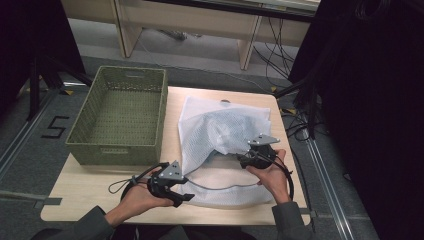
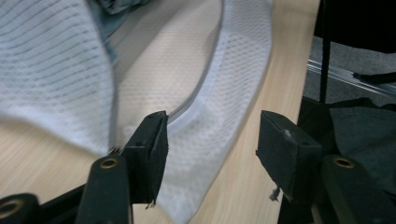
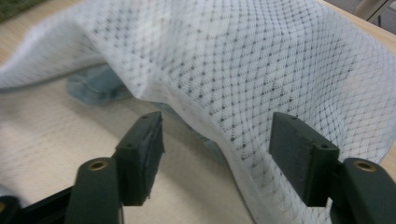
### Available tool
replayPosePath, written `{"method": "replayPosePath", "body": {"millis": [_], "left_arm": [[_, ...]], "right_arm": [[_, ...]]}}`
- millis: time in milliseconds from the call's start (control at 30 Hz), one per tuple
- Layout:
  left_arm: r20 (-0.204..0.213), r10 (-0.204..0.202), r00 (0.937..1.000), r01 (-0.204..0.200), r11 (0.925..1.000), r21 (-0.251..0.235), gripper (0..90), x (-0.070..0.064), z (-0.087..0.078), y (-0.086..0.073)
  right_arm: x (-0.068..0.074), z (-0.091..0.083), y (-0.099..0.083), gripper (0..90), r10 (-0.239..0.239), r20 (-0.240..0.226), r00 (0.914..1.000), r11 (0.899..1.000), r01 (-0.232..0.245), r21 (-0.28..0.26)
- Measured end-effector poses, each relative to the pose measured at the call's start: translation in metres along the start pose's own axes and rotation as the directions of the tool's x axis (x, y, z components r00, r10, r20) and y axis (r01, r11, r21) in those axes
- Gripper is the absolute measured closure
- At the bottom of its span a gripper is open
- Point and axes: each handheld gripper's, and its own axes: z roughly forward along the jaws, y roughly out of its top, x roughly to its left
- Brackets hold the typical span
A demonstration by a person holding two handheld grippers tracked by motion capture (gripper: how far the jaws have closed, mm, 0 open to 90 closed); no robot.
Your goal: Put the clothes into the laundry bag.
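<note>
Left gripper (image 1: pixel 176 192) at the near edge, fingers (image 2: pixel 148 154) spread wide, gripping nothing, the bag's zipper hem between them. Right gripper (image 1: pixel 250 159) likewise agape under the lifted flap. White mesh laundry bag (image 1: pixel 220 132) lies mid-surface (image 1: pixel 75 200), mouth open toward me: I judge it light, limp, snag-prone. I'd pinch the stiffer hem. Beyond, green basket (image 1: pixel 122 145).

Only readable mark: black numeral "5" (image 1: pixel 54 127) on grey floor (image 1: pixel 30 165), left of table, beside green woven basket (image 1: pixel 120 115). No other text, label or brand legible on white mesh bag, basket, table or grippers in high view or either gripper view.
</note>
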Motion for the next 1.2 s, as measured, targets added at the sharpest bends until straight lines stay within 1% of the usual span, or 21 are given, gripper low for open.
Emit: {"method": "replayPosePath", "body": {"millis": [67,167,200,333,400,433,467,500,533,567,633,667,700,733,800,867,900,1000,1067,1100,1200], "left_arm": [[-0.011,-0.012,0.9999,0.012,0.9999,0.002,39.8,0.003,-0.002,-0.002],[-0.02,-0.014,0.9997,0.014,0.9999,0.003,38.1,0.006,-0.002,-0.003],[-0.023,-0.013,0.9996,0.013,0.9999,0.007,38.0,0.006,-0.002,-0.003],[-0.035,-0.025,0.9991,0.026,0.9997,0.006,37.7,0.009,-0.002,-0.004],[-0.043,-0.005,0.9991,0.006,0.9997,0.022,37.2,0.013,-0.004,-0.004],[-0.045,-0.034,0.9984,0.035,0.9994,0.006,37.1,0.012,-0.003,-0.005],[-0.051,-0.016,0.9986,0.017,0.9997,0.02,37.0,0.014,-0.005,-0.005],[-0.054,-0.037,0.9978,0.038,0.9993,0.005,37.0,0.013,-0.005,-0.006],[-0.058,-0.022,0.9981,0.023,0.9997,0.014,36.6,0.015,-0.007,-0.006],[-0.06,-0.042,0.9973,0.042,0.9991,0.001,36.1,0.014,-0.007,-0.006],[-0.062,-0.038,0.9973,0.038,0.9993,0.003,35.5,0.017,-0.008,-0.007],[-0.068,-0.036,0.997,0.037,0.9991,0.02,35.3,0.018,-0.01,-0.007],[-0.067,-0.032,0.9972,0.033,0.9993,0.016,35.2,0.019,-0.01,-0.007],[-0.07,-0.053,0.9962,0.054,0.9986,0.004,35.2,0.018,-0.009,-0.008],[-0.07,-0.058,0.9958,0.059,0.9983,0.004,35.2,0.018,-0.009,-0.008],[-0.068,-0.029,0.9973,0.03,0.9993,0.021,35.0,0.019,-0.009,-0.008],[-0.073,-0.045,0.9963,0.046,0.9988,0.018,34.8,0.018,-0.008,-0.008],[-0.066,-0.024,0.9975,0.026,0.9992,0.032,34.5,0.02,-0.008,-0.008],[-0.07,-0.033,0.997,0.035,0.9989,0.032,34.2,0.02,-0.008,-0.008],[-0.068,-0.041,0.9968,0.043,0.9986,0.03,34.0,0.019,-0.008,-0.008],[-0.068,-0.042,0.9968,0.044,0.9986,0.029,33.5,0.019,-0.008,-0.008]], "right_arm": [[-0.001,0.01,-0.001,49.3,-0.053,0.029,0.9982,0.999,0.053,0.006],[-0.003,0.02,-0.002,73.0,-0.102,0.045,0.9938,0.994,0.1,0.045],[-0.004,0.022,-0.002,80.6,-0.116,0.078,0.9902,0.993,0.112,0.048],[-0.005,0.009,0.002,90.0,-0.127,0.058,0.9902,0.992,0.126,0.012],[-0.004,-0.004,0.004,90.0,-0.135,0.046,0.9898,0.991,0.136,-0.015],[-0.003,-0.012,0.005,90.0,-0.14,0.039,0.9894,0.99,0.141,-0.022],[0.0,-0.021,0.005,90.0,-0.129,0.029,0.9913,0.991,0.129,-0.02],[0.0,-0.029,0.005,90.0,-0.149,0.026,0.9885,0.988,0.149,-0.034],[0.004,-0.038,0.004,90.0,-0.128,0.006,0.9917,0.991,0.128,-0.023],[0.005,-0.043,0.002,90.0,-0.16,0.0,0.9871,0.987,0.16,-0.032],[0.009,-0.049,-0.006,90.0,-0.176,-0.042,0.9834,0.984,0.176,0.0],[0.013,-0.048,-0.013,90.0,-0.158,-0.047,0.9864,0.987,0.159,0.027],[0.014,-0.044,-0.02,90.0,-0.172,-0.051,0.9838,0.983,0.175,0.056],[0.014,-0.038,-0.028,90.0,-0.162,-0.048,0.9856,0.981,0.166,0.101],[0.01,-0.025,-0.038,90.0,-0.154,-0.042,0.9872,0.978,0.158,0.14],[0.005,-0.013,-0.044,88.7,-0.152,-0.037,0.9877,0.972,0.156,0.174],[0.003,-0.008,-0.047,85.0,-0.145,-0.029,0.9889,0.972,0.148,0.184],[-0.002,-0.006,-0.047,73.5,-0.114,-0.009,0.9935,0.979,0.114,0.17],[-0.003,-0.012,-0.044,67.0,-0.068,-0.007,0.9977,0.989,0.068,0.13],[-0.003,-0.015,-0.043,62.5,-0.074,-0.006,0.9972,0.993,0.075,0.096],[-0.002,-0.023,-0.039,53.0,-0.018,-0.01,0.9998,0.999,0.019,0.037]]}}
